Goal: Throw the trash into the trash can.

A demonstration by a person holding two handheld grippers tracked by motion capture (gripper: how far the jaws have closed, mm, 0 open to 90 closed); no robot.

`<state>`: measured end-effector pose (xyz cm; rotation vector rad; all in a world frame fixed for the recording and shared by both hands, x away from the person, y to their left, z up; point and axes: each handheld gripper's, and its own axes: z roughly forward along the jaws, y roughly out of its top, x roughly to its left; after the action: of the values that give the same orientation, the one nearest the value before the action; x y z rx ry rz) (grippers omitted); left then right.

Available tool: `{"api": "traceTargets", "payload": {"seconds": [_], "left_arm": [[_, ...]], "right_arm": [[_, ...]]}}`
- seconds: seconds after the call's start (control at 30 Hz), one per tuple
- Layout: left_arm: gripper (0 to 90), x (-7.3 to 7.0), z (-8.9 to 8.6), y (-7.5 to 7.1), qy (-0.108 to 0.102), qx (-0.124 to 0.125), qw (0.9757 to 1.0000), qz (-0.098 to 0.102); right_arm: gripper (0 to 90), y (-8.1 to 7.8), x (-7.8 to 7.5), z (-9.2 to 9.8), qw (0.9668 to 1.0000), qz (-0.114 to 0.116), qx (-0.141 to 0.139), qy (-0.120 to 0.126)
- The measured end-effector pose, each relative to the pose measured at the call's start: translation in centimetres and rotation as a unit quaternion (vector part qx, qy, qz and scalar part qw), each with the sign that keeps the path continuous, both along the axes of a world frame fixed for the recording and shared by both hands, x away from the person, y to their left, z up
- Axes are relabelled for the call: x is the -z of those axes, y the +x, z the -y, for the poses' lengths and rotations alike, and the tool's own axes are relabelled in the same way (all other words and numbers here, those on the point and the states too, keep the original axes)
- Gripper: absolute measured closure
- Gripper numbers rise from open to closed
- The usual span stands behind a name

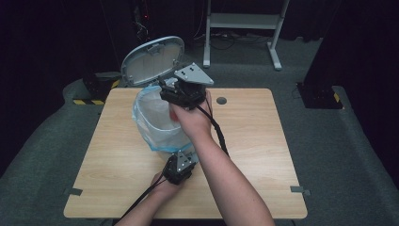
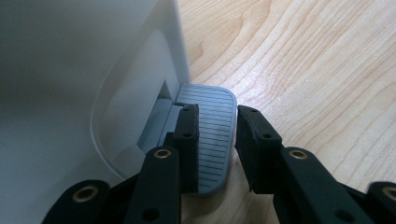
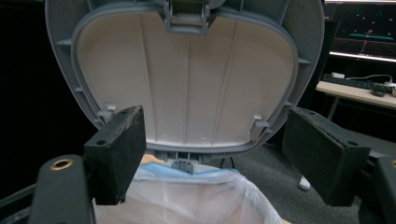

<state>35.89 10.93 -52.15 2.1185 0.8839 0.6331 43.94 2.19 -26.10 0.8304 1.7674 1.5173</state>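
Bin (image 1: 157,122) near bench (image 1: 263,155) middle, lid (image 1: 153,60) upright. Left claw (image 2: 217,140) pressing on pedal (image 2: 210,135), jaws slightly apart; right claw (image 3: 212,158) gaping, empty, above rim. Wide bare bench rightward.

a wooden table (image 1: 263,155) stands on grey carpet (image 1: 339,155), dark walls behind, perhaps a white stand (image 1: 244,28).
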Motion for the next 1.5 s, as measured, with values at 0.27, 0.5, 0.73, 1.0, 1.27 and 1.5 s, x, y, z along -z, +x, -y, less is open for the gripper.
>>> {"api": "traceTargets", "payload": {"seconds": [0.27, 0.5, 0.73, 1.0, 1.27, 1.5], "left_arm": [[69.8, 0.0, 0.0, 0.0, 0.0, 0.0, 1.0, 0.0], [69.8, 0.0, 0.0, 0.0, 0.0, 0.0, 1.0, 0.0], [69.8, 0.0, 0.1, -0.1, 0.003, 0.0, 1.0, 0.002], [69.7, 0.0, 0.1, -0.1, 0.002, -0.001, 1.0, 0.003], [69.9, 0.0, 0.0, 0.0, -0.001, -0.001, 1.0, 0.0], [70.0, 0.0, 0.0, 0.0, -0.002, -0.001, 1.0, 0.001]], "right_arm": [[20.0, -1.0, 0.0, 0.7, 1.0, 0.005, -0.001, -0.004], [19.7, -2.1, 0.3, 2.2, 0.9998, 0.015, 0.0, -0.009], [20.0, -3.2, 0.5, 3.5, 0.9998, 0.02, 0.001, -0.007], [19.9, -4.4, 1.2, 4.8, 0.9995, 0.024, 0.007, -0.019], [19.7, -5.1, 2.5, 6.5, 0.9994, 0.015, 0.018, -0.025], [18.4, -5.9, 4.0, 7.5, 0.9984, 0.013, 0.032, -0.045]]}}
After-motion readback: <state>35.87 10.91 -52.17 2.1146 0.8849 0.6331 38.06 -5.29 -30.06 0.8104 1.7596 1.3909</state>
